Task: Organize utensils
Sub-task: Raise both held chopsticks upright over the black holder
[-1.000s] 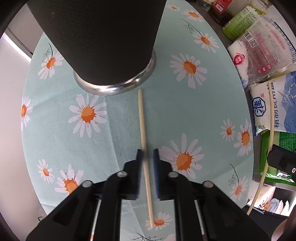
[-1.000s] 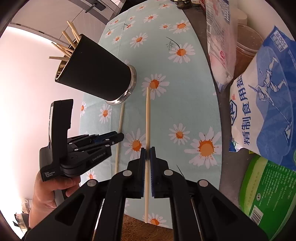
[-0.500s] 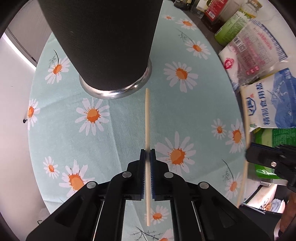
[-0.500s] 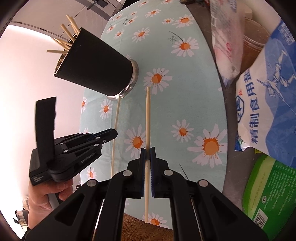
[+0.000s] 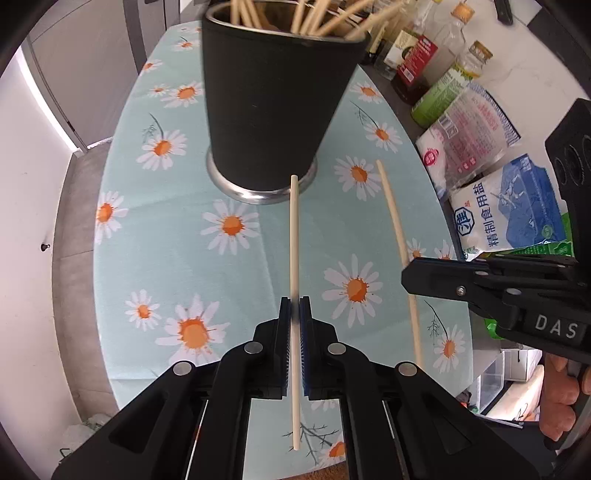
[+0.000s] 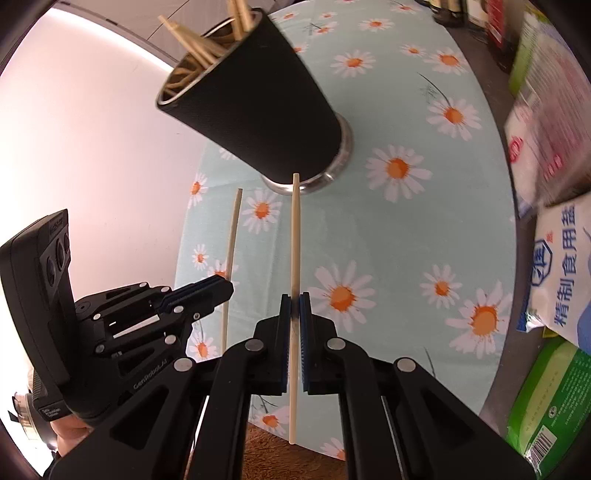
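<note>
A black utensil cup (image 5: 275, 96) with a steel base stands on the daisy tablecloth (image 5: 166, 254) and holds several pale chopsticks (image 5: 314, 18). My left gripper (image 5: 294, 317) is shut on one chopstick (image 5: 293, 240), held above the cloth and pointing at the cup's base. My right gripper (image 6: 294, 306) is shut on a second chopstick (image 6: 295, 236), also lifted and pointing at the cup (image 6: 258, 107). Each gripper shows in the other's view: the right one (image 5: 436, 275) with its chopstick (image 5: 395, 221), the left one (image 6: 218, 291) with its chopstick (image 6: 232, 236).
Bags of salt (image 5: 513, 210) and sugar (image 5: 469, 136), a green packet (image 6: 546, 398) and several bottles and jars (image 5: 417, 62) crowd the table's right side. The table's left edge (image 5: 99, 206) drops to the floor.
The left gripper closed on its chopstick and lifted it off the cloth. Both grippers rose and drew back, so the cup's rim and its chopsticks now show.
</note>
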`<act>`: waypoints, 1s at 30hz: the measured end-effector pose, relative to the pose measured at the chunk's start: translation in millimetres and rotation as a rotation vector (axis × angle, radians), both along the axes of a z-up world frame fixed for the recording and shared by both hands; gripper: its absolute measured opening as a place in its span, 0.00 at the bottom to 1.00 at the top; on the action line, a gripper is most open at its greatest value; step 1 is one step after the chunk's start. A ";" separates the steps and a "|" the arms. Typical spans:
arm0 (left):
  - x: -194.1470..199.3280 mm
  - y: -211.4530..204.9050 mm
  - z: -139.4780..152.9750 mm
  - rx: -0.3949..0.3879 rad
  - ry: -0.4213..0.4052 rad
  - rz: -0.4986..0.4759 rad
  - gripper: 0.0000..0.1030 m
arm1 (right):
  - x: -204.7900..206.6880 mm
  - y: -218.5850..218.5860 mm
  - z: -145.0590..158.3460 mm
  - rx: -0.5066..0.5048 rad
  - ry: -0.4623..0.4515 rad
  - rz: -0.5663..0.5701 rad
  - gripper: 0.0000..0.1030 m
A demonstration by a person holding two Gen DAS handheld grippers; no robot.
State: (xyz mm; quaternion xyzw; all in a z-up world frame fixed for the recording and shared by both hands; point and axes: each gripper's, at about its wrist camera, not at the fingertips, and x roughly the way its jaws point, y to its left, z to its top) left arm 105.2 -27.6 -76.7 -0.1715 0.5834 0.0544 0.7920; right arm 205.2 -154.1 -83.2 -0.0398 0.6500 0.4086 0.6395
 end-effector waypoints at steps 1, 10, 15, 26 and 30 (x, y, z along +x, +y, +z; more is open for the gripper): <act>-4.1 3.7 2.0 -0.001 -0.007 0.005 0.04 | -1.5 5.1 2.6 0.003 -0.004 0.003 0.06; -19.0 37.5 29.8 -0.032 -0.097 0.004 0.04 | -11.0 39.3 31.7 0.040 -0.077 0.002 0.06; -15.6 47.0 53.5 -0.036 -0.173 -0.019 0.04 | -7.4 53.9 55.5 0.084 -0.143 -0.025 0.06; 8.9 76.6 100.3 -0.053 -0.363 -0.073 0.04 | 9.3 62.6 100.0 0.198 -0.270 -0.127 0.06; 17.7 82.9 112.6 -0.051 -0.434 -0.096 0.04 | 15.0 65.0 110.5 0.236 -0.314 -0.168 0.06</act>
